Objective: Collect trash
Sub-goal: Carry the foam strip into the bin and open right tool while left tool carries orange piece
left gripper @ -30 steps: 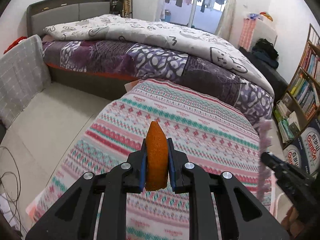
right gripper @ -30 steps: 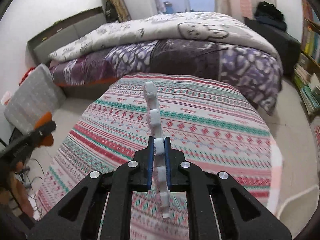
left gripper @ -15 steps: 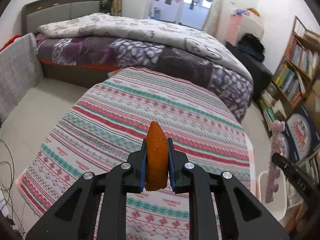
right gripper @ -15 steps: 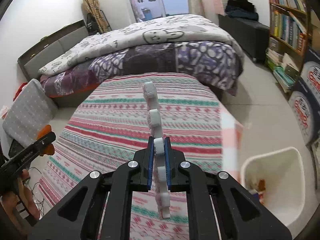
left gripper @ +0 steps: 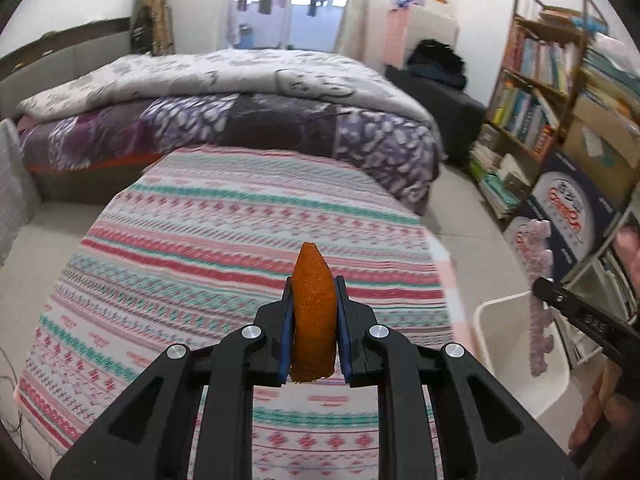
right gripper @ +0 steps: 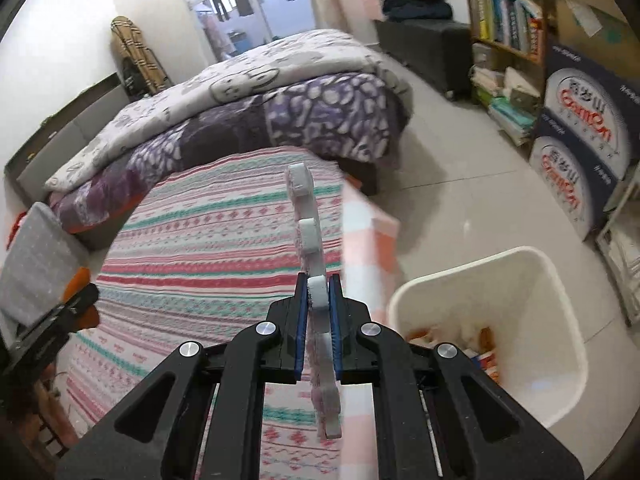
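Both tongs clamped: left on orange piece, right on white strip; bin contents only in right view.

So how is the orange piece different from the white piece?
The orange piece is short and thick with a pointed top; the white piece is long, thin and knobbly along its edge. The orange piece sits in the left hand-held gripper; the white piece sits in the right hand-held gripper, sticking out far above and below it. Both stand upright, pinched tight.
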`<state>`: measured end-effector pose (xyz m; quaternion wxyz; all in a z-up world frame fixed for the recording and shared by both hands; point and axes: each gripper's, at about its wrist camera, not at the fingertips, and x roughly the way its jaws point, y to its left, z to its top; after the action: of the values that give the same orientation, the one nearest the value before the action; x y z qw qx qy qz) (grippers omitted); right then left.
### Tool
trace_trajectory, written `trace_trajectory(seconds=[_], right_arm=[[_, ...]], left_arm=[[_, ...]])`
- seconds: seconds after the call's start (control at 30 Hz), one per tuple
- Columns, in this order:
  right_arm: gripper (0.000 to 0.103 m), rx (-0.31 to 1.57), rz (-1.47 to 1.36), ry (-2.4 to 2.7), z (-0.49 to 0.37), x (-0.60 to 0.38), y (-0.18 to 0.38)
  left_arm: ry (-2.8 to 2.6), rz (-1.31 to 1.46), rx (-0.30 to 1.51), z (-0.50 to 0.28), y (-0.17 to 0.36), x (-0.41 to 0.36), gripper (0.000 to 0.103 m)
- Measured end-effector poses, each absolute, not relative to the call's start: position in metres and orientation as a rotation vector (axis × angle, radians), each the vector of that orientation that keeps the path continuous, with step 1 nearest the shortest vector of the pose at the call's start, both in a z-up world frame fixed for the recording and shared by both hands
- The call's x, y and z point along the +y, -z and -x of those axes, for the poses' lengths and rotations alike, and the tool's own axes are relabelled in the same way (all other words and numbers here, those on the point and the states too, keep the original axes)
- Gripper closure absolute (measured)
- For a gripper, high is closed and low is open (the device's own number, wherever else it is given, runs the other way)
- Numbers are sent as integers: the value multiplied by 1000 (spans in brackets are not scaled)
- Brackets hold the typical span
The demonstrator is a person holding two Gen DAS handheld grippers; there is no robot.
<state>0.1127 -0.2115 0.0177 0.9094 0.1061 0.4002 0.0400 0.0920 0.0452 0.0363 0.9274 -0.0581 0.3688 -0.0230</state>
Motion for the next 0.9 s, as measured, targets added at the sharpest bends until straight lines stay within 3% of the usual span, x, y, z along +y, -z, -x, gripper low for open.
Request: trace_trajectory(seconds=[0.57,0.63,0.73,0.9], right_arm=[[92,846,-323,117,-97,-320,-12],[85,854,-339,155,-93,-334,-11],[53,841,-346,225,-87,-352,-13],[45,818,-374,313,-77,-383,-14]], left_arm=[[261,79,767,-107,-29,-67,85],[287,74,774,-108,-26,-80,85],[344,60,790,-109,-19,-105,85],[422,26,814,-106,-8,-144,85]])
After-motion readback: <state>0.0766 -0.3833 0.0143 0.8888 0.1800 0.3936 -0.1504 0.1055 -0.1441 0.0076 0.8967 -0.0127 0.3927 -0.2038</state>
